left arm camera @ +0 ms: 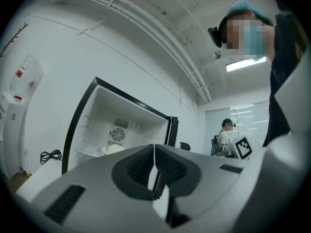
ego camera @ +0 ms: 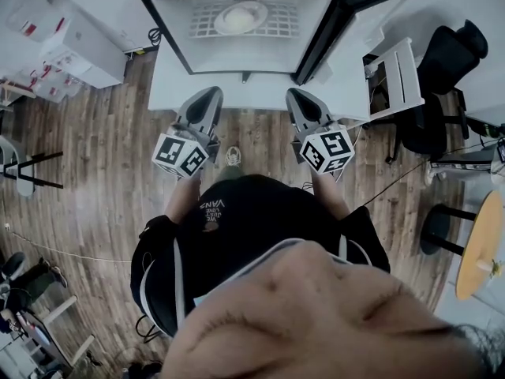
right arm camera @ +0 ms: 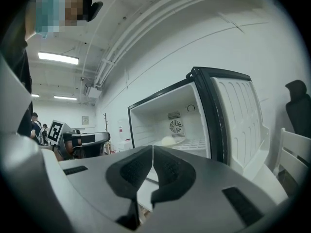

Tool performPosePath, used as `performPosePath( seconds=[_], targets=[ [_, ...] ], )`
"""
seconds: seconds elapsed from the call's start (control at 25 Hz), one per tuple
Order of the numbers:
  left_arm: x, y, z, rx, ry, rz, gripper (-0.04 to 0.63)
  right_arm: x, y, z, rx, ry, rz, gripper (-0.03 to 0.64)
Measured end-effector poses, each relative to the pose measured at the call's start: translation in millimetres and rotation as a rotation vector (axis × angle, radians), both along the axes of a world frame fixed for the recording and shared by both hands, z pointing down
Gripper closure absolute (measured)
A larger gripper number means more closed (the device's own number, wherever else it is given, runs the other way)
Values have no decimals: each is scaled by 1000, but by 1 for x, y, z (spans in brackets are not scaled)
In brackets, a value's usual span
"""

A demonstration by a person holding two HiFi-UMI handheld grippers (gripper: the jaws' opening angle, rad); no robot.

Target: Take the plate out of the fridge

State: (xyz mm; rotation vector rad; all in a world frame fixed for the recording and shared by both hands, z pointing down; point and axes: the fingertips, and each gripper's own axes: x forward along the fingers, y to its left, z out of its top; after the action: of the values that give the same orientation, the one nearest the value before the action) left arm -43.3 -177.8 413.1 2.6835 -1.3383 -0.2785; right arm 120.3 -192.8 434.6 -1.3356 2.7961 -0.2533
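Observation:
The small fridge [ego camera: 246,58] stands open in front of me, its door [ego camera: 359,22] swung to the right. A pale plate [ego camera: 235,19] with a rounded white lump on it rests on the wire shelf inside; the same plate [left arm camera: 112,149] shows in the left gripper view, and the plate [right arm camera: 171,141] in the right gripper view too. My left gripper [ego camera: 207,99] and right gripper [ego camera: 300,100] hang side by side short of the fridge, both shut and empty, jaws pressed together. Left gripper [left arm camera: 154,152] and right gripper [right arm camera: 152,153] point at the opening.
A black office chair [ego camera: 442,69] and a white rack [ego camera: 394,81] stand to the right of the door. White boxes [ego camera: 71,42] sit at the left. A round yellow table [ego camera: 481,247] is at the far right. Another person [left arm camera: 224,139] stands in the background.

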Motion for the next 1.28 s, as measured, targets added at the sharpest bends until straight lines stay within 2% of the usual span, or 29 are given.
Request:
performPosePath(
  seconds=[0.8,1.28],
  targets=[
    [-23,-83,-8,16,18,53,575,-31,-72,-10,20,11,37,604],
    [-26,-118,-2,-23,38,80,575,-36,-94,-7,8,18,68,604]
  ],
)
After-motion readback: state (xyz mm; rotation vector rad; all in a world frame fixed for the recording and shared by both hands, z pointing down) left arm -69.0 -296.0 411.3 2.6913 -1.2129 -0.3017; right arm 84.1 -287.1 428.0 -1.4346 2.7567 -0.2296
